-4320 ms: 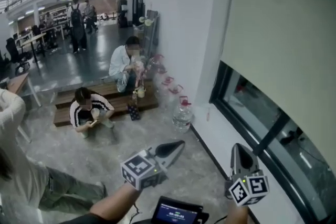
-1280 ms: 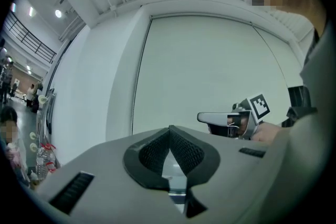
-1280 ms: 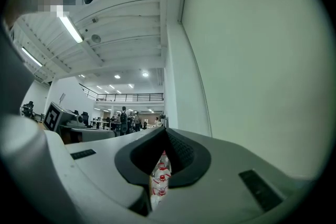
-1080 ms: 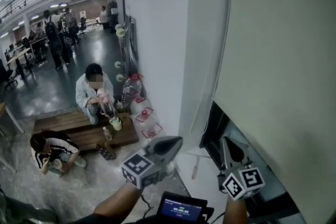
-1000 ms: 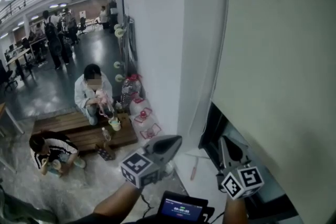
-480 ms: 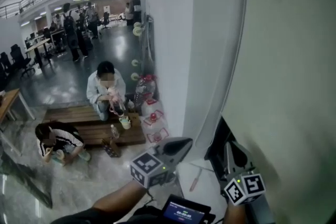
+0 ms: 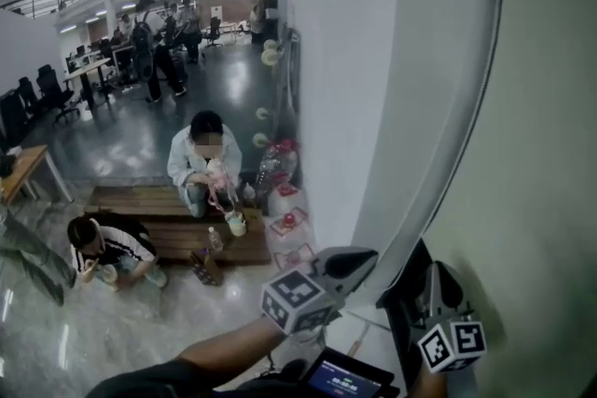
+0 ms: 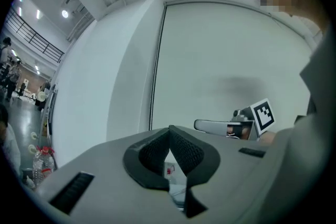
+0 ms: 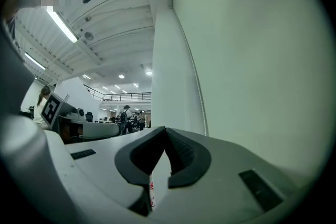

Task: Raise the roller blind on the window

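The left gripper [image 8: 169,131] is clenched, its dark ribbed pads brought together at the tips with nothing caught between them. The right gripper [image 9: 165,131] is likewise closed at the tips, and nothing is seen in its hold. In the head view the two are held side by side low in the frame. There the left gripper [image 7: 359,258] is pointed toward the foot of a white wall column [image 7: 336,89], and the right gripper [image 7: 437,275] is set just in front of a dark strip of window frame [image 7: 403,289].

Beyond both grippers the pale fabric roller blind [image 7: 541,154] is hung down over the window. The right side of the head view is filled by it, and its lower edge is seen just above the dark strip. A thin metal bead chain [image 8: 154,76] is shown running down beside the blind's left edge, apart from both grippers.

A small dark screen device [image 7: 350,379] is seen at the bottom edge. Clear plastic water bottles [image 7: 278,172] are lined up at the foot of the column. Next to them, a low wooden platform [image 7: 140,200] is occupied by a seated person [image 7: 205,165].
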The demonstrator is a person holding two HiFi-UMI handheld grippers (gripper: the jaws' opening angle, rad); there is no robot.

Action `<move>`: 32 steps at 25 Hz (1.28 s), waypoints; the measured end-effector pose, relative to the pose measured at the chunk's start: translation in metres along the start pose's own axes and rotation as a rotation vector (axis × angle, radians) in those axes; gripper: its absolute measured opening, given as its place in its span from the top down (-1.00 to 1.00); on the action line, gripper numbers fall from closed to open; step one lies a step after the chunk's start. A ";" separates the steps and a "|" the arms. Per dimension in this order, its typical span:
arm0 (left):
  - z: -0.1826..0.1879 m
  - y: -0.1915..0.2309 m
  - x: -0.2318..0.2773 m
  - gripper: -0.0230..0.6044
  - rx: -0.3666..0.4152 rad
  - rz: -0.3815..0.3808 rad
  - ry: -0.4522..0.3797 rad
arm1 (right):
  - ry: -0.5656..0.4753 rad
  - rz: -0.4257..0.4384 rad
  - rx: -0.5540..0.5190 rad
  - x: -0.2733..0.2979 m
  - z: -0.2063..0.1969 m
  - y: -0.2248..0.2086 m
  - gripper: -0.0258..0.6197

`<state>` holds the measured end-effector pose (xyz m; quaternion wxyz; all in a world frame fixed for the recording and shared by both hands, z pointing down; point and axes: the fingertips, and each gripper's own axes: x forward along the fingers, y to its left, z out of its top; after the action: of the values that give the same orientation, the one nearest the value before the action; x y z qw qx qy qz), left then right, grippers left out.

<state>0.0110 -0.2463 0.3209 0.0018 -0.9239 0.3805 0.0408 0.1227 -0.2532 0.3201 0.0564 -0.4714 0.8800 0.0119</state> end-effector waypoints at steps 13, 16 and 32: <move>0.016 0.055 0.050 0.96 0.028 -0.055 -0.017 | -0.007 -0.019 -0.011 0.090 0.010 -0.031 0.83; 0.016 0.058 0.058 0.96 0.026 -0.077 -0.007 | 0.003 -0.026 -0.021 0.104 0.012 -0.037 0.77; 0.010 0.059 0.083 0.96 0.053 -0.133 0.038 | 0.007 -0.033 -0.060 0.184 0.038 -0.069 0.60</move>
<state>0.0271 -0.3461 0.3058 0.0217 -0.9474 0.3192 0.0131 0.0823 -0.4409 0.2647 0.0394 -0.4875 0.8715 0.0357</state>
